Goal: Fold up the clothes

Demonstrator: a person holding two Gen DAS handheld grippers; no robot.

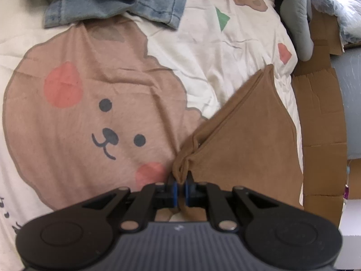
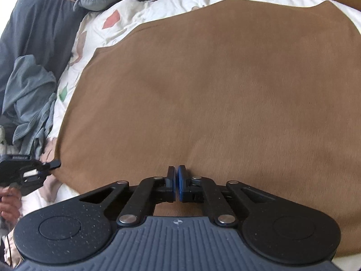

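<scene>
Nearest in the left wrist view, the left gripper (image 1: 180,186) has its jaws clamped on a bunched corner of the brown garment (image 1: 243,140), the fabric puckering into folds right at the blue pads and a bit of it hanging below them. From that pinched corner the cloth rises and fans out to the right over the bed sheet (image 1: 203,52), a cream sheet printed with a large bear face (image 1: 94,117). In the right wrist view, the right gripper (image 2: 176,181) has its jaws drawn together with only a thin slit between the pads, pressed low against the brown garment, which spreads flat and wide across the bed; whether a layer of cloth is caught between them cannot be told. At the left edge of that view a hand (image 2: 9,205) holds the other gripper at the garment's edge. Farther off lie a grey garment (image 2: 29,99) and a dark pillow (image 2: 38,29), and in the left view crumpled jeans (image 1: 112,2) sit at the far end of the bed, with cardboard (image 1: 320,103) along its right side
</scene>
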